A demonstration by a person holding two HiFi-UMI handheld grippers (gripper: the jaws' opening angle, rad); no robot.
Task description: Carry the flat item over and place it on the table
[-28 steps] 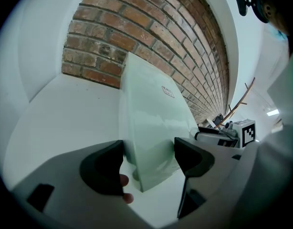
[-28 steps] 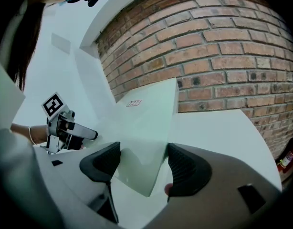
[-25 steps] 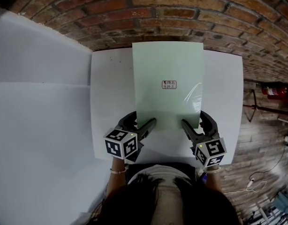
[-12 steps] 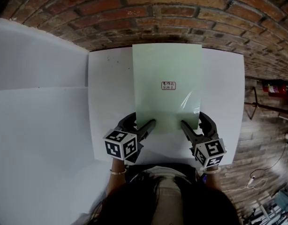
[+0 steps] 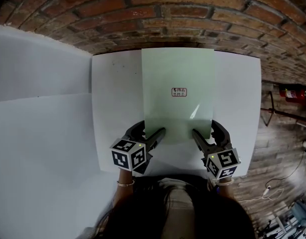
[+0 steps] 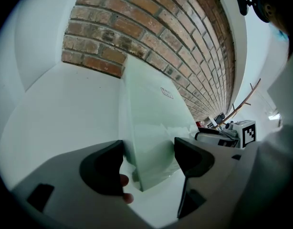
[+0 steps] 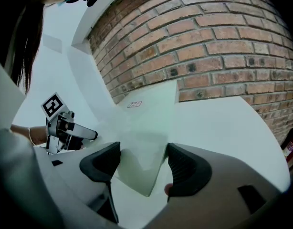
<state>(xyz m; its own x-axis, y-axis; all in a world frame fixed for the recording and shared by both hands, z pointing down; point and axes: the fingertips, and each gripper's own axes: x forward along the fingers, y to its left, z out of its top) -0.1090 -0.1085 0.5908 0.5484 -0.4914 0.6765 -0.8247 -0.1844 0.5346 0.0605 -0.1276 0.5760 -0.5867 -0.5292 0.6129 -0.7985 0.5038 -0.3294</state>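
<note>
The pale green sheet (image 5: 178, 73) lies flat on the white table (image 5: 115, 108), its far edge at the brick wall (image 5: 168, 19) and a small label (image 5: 179, 91) near its middle. The left claw (image 6: 146, 159) stands wide open, with the sheet's near left corner in the gap. The right claw (image 7: 142, 163) is equally wide apart around the near right corner.

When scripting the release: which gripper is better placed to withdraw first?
Neither clearly: left gripper and right gripper both stand open, each around a near corner of the green sheet on the table.
</note>
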